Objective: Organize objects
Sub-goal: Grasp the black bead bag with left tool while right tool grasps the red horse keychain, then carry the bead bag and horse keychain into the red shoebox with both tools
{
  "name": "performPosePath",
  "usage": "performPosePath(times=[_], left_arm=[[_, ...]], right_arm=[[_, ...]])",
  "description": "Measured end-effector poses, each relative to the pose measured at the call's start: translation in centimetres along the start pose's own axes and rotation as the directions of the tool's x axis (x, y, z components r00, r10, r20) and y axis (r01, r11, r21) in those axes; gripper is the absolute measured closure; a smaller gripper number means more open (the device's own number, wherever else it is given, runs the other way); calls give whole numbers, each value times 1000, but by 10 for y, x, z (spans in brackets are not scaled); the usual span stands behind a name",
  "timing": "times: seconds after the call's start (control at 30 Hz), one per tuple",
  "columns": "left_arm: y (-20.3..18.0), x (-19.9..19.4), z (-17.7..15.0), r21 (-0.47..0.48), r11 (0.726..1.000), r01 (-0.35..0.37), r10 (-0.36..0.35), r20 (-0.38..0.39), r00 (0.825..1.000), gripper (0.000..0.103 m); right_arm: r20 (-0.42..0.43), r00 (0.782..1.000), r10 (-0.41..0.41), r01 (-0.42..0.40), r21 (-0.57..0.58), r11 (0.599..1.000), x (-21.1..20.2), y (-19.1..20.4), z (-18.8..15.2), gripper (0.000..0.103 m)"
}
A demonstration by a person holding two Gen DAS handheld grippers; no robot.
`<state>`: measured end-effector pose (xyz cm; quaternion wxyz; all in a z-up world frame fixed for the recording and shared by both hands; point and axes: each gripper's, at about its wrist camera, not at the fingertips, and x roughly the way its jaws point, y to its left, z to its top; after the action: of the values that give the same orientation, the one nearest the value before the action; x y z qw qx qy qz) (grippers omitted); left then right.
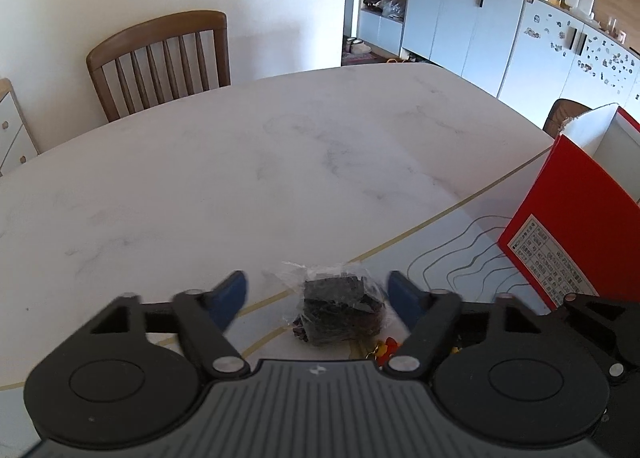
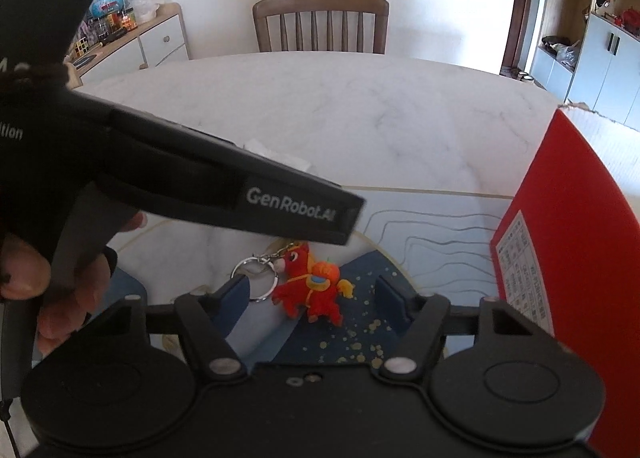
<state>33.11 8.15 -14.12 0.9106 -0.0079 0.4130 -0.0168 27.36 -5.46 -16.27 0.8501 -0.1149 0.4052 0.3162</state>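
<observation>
The left tongs [image 1: 318, 292] stand spread around a small clear bag of dark pieces [image 1: 338, 308] that lies on the tabletop [image 1: 240, 162]; the blue pads do not touch it, a gap shows on each side. The right tongs [image 2: 314, 296] are also spread, with the red plush keychain [image 2: 314, 284] between them on the blue patterned mat [image 2: 360, 322] — its metal ring [image 2: 256, 278] lies close to the left pad. The open red box [image 1: 568, 218] stands just to the right, probably the place for both things.

To grasp well, I would lower each pair a little more so the pads meet the body of the thing, not only the loose plastic or the ring. The bag is soft and slippery, so close slowly on the dark bulk. For the plush, centre on the body — the chain may swing when lifted.
</observation>
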Motion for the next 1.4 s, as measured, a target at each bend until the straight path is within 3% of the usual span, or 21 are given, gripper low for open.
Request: performPosePath(times=[0.17, 0.3, 0.77, 1.4], left_arm=[[3, -2, 0, -13, 1000, 12, -12, 7, 1000, 56], [4, -3, -1, -15, 1000, 15, -15, 8, 1000, 61], [15, -41, -1, -35, 999, 5, -5, -6, 1000, 66], [-16, -144, -4, -9, 997, 78, -78, 31, 997, 66]], right_arm=[[10, 1000, -13, 13, -12, 1000, -2, 2, -3, 49], [13, 1000, -24, 24, -14, 1000, -3, 3, -2, 60], [4, 1000, -29, 29, 17, 999, -17, 3, 13, 67], [64, 997, 54, -59, 85, 995, -117, -21, 19, 67]])
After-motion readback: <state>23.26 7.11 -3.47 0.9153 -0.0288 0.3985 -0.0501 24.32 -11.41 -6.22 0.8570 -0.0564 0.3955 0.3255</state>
